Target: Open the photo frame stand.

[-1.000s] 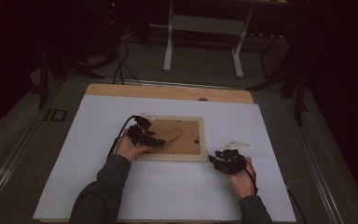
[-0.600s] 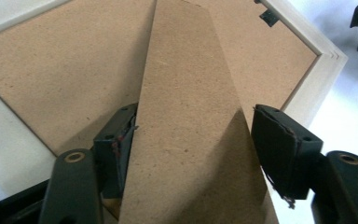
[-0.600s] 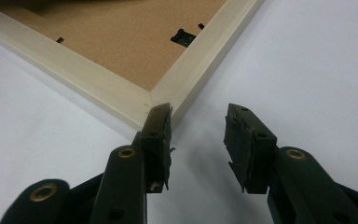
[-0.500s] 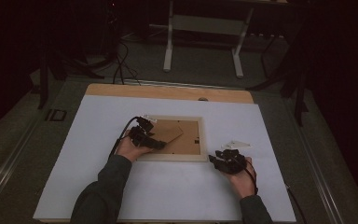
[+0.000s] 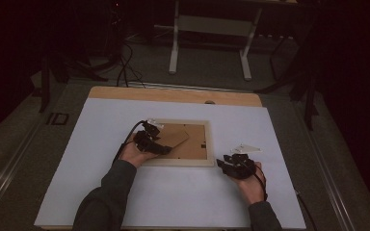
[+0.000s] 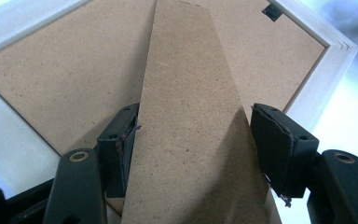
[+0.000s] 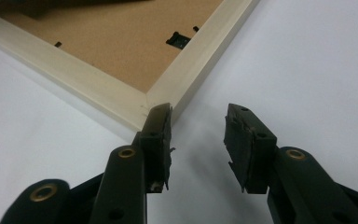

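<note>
A pale wooden picture frame (image 5: 183, 162) lies face down on the white table top, its brown backing board (image 6: 74, 70) facing up. From that backing a cardboard stand (image 6: 191, 116) lifts up at an angle. My left gripper (image 6: 193, 135) has just been closing its jaws, and both pads now sit against the stand's two long edges. In the high view the left gripper (image 5: 163, 147) reaches over the frame's left side. My right gripper (image 7: 198, 116) is open with nothing between its jaws, and its left jaw tip rests by the frame's near right corner (image 7: 158, 100).
The white sheet (image 5: 101, 192) covers most of the wooden table. A small black clip (image 7: 177, 39) sits on the backing near the right rim. Bare white surface stretches to the right of the frame. Dark floor, cables and a metal stand lie beyond the far edge.
</note>
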### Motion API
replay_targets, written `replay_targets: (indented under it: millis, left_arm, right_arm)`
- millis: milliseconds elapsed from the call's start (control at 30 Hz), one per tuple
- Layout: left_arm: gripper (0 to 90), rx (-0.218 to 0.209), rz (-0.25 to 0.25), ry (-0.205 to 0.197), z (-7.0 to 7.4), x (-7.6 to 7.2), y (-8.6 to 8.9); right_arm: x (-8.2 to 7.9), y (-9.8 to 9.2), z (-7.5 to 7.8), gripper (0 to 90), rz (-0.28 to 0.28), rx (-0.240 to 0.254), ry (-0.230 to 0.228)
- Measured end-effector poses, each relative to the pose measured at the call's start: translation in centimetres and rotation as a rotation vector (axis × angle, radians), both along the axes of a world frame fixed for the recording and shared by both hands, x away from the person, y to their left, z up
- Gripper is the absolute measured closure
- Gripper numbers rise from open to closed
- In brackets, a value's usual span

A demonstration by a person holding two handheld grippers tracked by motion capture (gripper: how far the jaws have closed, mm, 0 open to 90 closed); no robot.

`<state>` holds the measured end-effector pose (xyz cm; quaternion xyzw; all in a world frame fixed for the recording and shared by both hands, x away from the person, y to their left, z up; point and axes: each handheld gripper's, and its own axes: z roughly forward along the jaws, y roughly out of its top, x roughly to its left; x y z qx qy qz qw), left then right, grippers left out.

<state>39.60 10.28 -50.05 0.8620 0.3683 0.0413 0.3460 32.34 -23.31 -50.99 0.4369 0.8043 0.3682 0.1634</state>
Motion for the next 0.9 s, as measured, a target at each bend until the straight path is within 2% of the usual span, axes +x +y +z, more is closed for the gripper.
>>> replay_targets:
  millis: [67, 133, 200, 667, 900]
  left_arm:
    - [38.0, 0.004, 0.002, -0.013, 0.0, -0.1, -0.1]
    - [38.0, 0.008, 0.003, -0.023, 0.1, -0.3, -0.2]
    - [38.0, 0.014, 0.002, -0.037, 0.2, -0.4, -0.3]
    - [37.9, 0.040, -0.008, -0.120, 0.4, -1.3, -0.6]
    - [37.9, 0.053, -0.011, -0.164, 0.8, -1.9, -0.7]
  right_arm:
    - [0.1, -0.1, 0.1, 60.6, 0.002, 0.012, -0.002]
    - [0.2, -0.1, 0.3, 60.7, 0.010, 0.050, 0.007]
    - [0.4, 0.2, 0.4, 60.7, 0.013, 0.032, 0.000]
    - [1.9, 0.2, 2.1, 60.6, 0.005, 0.015, -0.017]
    - [3.0, 0.3, 2.7, 60.6, -0.003, 0.032, -0.017]
